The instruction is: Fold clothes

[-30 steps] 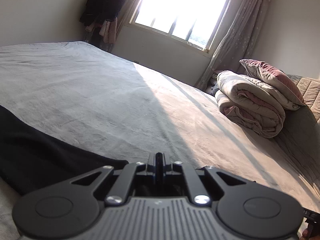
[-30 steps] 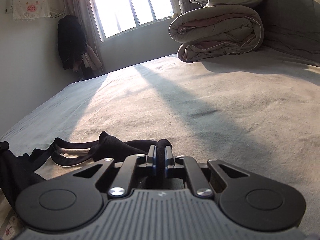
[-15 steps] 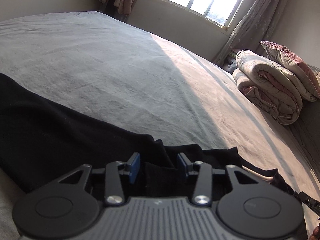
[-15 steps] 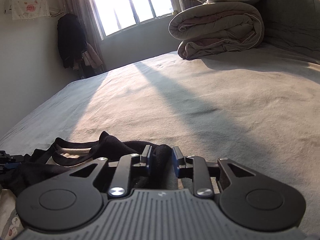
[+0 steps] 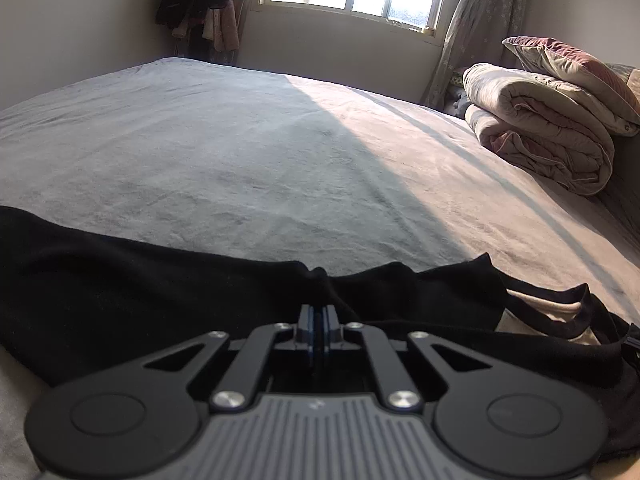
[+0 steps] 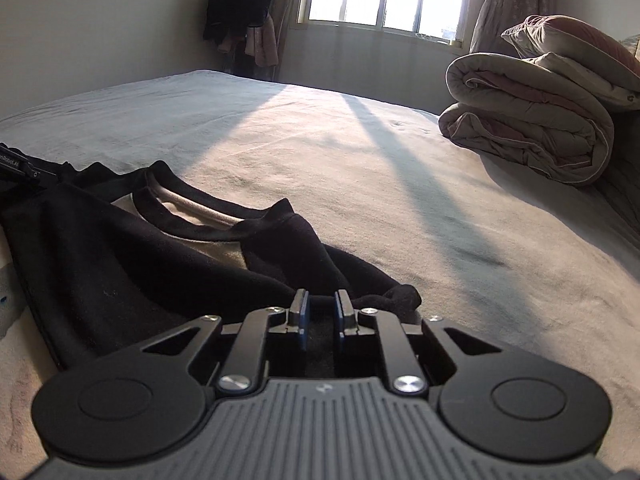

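Black knit top [image 6: 120,264] lies rumpled on the bed [image 5: 248,152], its ribbed neckline gaping over a pale lining. Left claw [image 5: 319,318], held low and level, is pressed together, pinching the top's bunched edge. Right claw [image 6: 321,318], equally low, stands slightly spread with dark cloth between its blue pads. Beyond lies a rolled quilt [image 6: 532,120].

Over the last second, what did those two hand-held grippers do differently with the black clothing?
The left hand-held gripper opened half a second ago and has shut again, pinching the black garment. The right hand-held gripper, shut a second ago, has opened, with fabric lying between its fingers. The garment's collar now lies spread out more. The folded quilt and bed stayed as they were.
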Available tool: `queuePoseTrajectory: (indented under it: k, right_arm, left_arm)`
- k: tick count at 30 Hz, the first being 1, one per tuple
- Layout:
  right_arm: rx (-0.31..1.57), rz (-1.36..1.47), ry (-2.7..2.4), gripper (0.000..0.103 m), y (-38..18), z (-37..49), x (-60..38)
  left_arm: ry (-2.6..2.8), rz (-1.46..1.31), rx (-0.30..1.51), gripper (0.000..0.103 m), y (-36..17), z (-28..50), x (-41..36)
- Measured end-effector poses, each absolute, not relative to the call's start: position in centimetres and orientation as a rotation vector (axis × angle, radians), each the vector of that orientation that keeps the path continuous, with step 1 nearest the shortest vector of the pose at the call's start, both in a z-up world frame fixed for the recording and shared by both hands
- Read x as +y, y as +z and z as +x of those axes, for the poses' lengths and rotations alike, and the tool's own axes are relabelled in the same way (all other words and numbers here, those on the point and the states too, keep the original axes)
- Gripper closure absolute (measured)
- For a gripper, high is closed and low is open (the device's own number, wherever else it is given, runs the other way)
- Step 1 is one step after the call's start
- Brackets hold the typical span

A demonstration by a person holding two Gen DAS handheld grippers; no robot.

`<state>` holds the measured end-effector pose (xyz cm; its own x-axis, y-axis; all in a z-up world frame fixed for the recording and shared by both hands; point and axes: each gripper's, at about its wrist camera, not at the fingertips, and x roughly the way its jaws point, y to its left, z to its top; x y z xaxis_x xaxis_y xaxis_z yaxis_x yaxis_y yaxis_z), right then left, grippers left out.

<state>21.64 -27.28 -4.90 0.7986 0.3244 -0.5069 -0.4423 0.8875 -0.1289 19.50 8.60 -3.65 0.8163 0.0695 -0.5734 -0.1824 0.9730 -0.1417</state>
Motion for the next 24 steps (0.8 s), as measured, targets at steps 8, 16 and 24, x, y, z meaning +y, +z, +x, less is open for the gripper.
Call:
queuePoseTrajectory:
  k: [8,16,24]
  right_arm:
    - [0.319,-0.198,0.330,0.101,-3.8,19.3,-28.6]
    - [0.368,-0.248,0.301,0.096,-4.1,20.2,-27.7]
    - [0.374,-0.075,0.405,0.059,-1.8,19.7,-30.9]
  left_arm:
    - [0.165,-0.176,0.422,0.100,-2.4,17.2,8.0]
    - [0.212,-0.192,0.523,0.088,-3.4,18.9,8.3]
    - [0.223,-0.264,0.614,0.064,-2.4,17.4,9.6]
